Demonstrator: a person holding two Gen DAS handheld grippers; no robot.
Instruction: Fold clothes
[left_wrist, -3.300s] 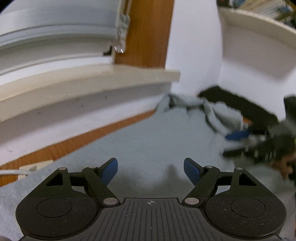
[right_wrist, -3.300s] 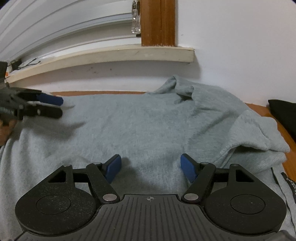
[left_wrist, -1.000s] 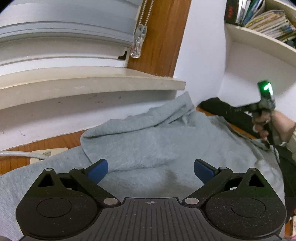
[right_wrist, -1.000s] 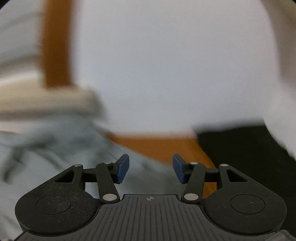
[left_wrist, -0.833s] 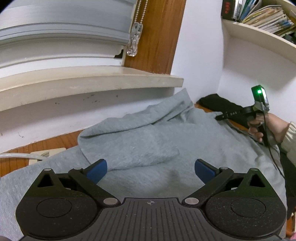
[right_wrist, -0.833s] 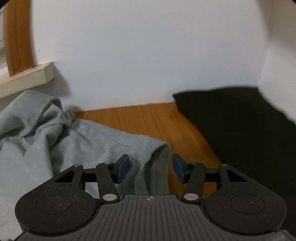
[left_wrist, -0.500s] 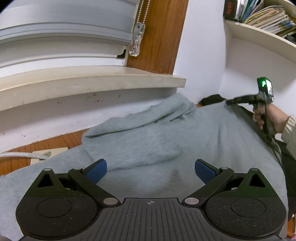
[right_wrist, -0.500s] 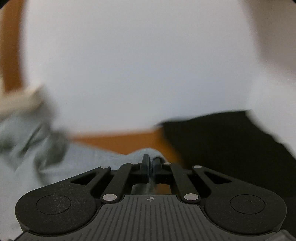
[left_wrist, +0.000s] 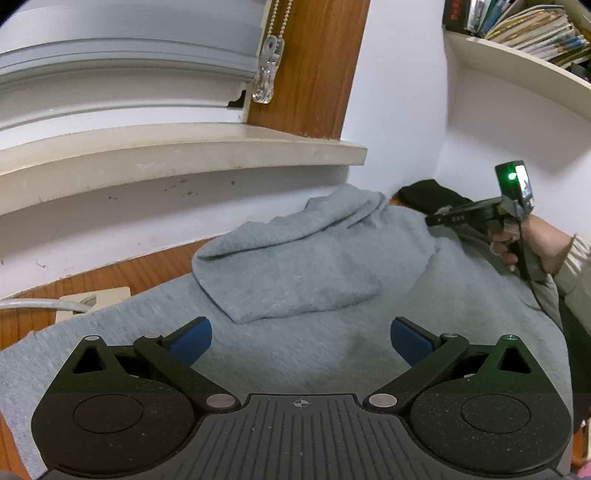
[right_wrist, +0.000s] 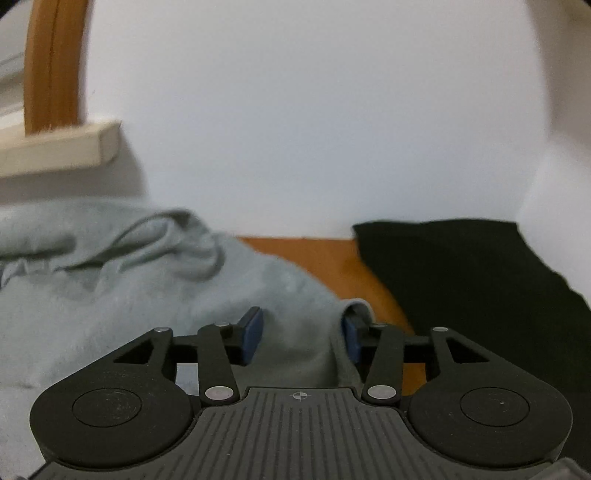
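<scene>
A grey sweatshirt (left_wrist: 332, 314) of soft, fuzzy knit lies spread over the wooden bench (left_wrist: 122, 273), running from the near edge back to the white wall (left_wrist: 399, 92) under the sill (left_wrist: 177, 158). One sleeve (left_wrist: 288, 273) is folded in across the body, its end lying flat near the middle; the hood (left_wrist: 354, 206) sits bunched in folds at the far end. A black cloth (right_wrist: 480, 280) lies on the bench just beside it, on the right.

The left gripper (left_wrist: 301, 338) hangs over the near part of the sweatshirt, its blue pads wide apart with nothing between them.

The right gripper (right_wrist: 301, 336) is at the sweatshirt's right edge. Its jaws are opening, and a raised fold of grey fabric stands between the pads: the right one touches it, the left stands clear. A hand (left_wrist: 524, 240) holds this gripper, seen from the left camera.
</scene>
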